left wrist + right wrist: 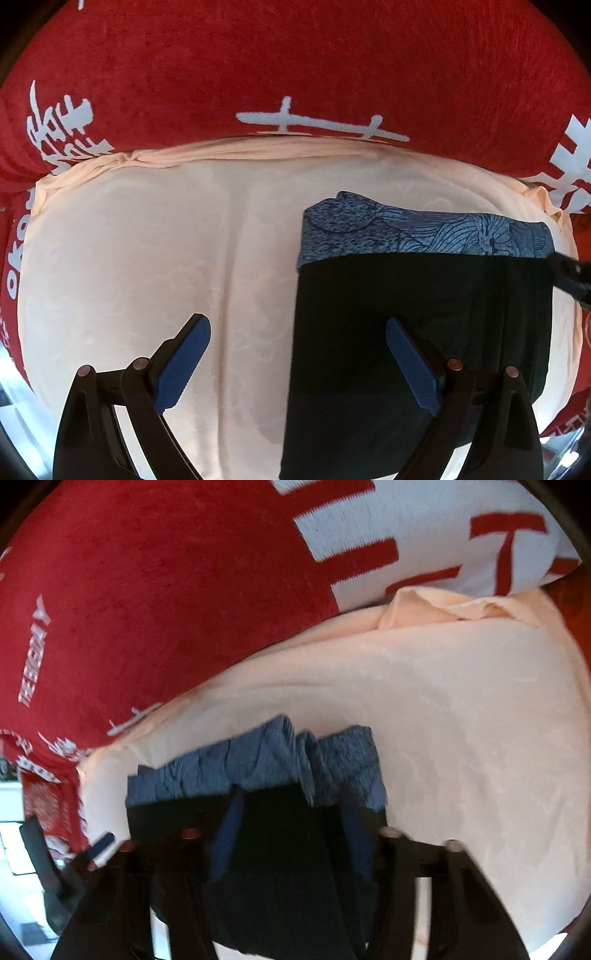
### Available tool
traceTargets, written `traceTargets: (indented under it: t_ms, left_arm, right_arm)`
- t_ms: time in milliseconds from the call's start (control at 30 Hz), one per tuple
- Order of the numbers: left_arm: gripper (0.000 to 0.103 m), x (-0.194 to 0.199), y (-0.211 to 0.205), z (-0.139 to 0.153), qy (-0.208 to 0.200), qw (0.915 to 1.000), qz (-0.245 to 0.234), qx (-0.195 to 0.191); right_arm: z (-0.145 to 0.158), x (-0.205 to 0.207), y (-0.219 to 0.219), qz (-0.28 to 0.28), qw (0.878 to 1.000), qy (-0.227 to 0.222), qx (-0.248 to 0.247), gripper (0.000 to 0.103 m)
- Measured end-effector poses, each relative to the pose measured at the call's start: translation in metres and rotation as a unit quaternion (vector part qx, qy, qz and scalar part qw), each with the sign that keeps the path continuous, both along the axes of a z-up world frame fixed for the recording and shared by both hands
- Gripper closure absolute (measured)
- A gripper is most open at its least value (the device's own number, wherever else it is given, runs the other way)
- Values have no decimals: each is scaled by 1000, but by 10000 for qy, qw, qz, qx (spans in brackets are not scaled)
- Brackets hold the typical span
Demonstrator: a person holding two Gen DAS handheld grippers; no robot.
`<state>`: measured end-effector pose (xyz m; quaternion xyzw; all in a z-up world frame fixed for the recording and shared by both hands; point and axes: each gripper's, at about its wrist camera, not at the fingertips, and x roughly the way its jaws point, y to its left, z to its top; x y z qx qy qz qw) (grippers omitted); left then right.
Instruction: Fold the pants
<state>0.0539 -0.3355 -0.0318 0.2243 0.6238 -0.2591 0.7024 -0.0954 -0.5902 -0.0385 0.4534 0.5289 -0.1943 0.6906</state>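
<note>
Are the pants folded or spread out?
Folded: the pants lie as a compact black rectangle with straight edges, blue waistband at the far end, on the peach sheet.

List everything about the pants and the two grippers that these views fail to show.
- Pants, left wrist view: the near end is cut off by the bottom edge and the left gripper.
- Right gripper, right wrist view: motion blur and dark cloth hide whether its fingers pinch the fabric.
- Right gripper, left wrist view: only a dark sliver at the right edge.
- Patterned waistband: print blurred in the right wrist view.

Black pants (413,332) with blue patterned waistband (424,230), folded flat on cream sheet (166,258)
</note>
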Motion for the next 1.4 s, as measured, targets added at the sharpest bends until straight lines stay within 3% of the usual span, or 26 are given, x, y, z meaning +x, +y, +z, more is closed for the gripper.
traceTargets:
  t_ms: [67,133,433,767,800,900,1300,1400]
  left_arm:
    - [6,-2,-3,-3,36,10000,1,12]
    - [6,-5,-4,-8,93,9999,-7,49]
    - [6,-11,-7,-11,90,9999,-40,131]
    - [6,-14,-8,-8,65,9998,-70,181]
    - [6,-15,-8,-8,58,9998,-82,186]
    - [6,-17,-9,-7,12,9997,-121,216]
    - [6,-22,-5,-4,25,9994,-248,222]
    - [1,-18,0,-3,142,9997,-166,86]
  right_arm:
    - [-1,7,-2,96,9999,48,-48,78]
    - [-1,9,3,295,9991,184,-253,82]
    - [-4,10,3,690,9959,338,-487,82]
    - [-4,-27,9,439,9976,515,-130,81]
    - [-4,-32,9,400,9977,530,-99,80]
    - [-6,-40,12,308,9974,645,0,62]
    - [-14,-72,22,92,9980,407,472,45]
    - [-16,-79,19,12,9981,222,580,31]
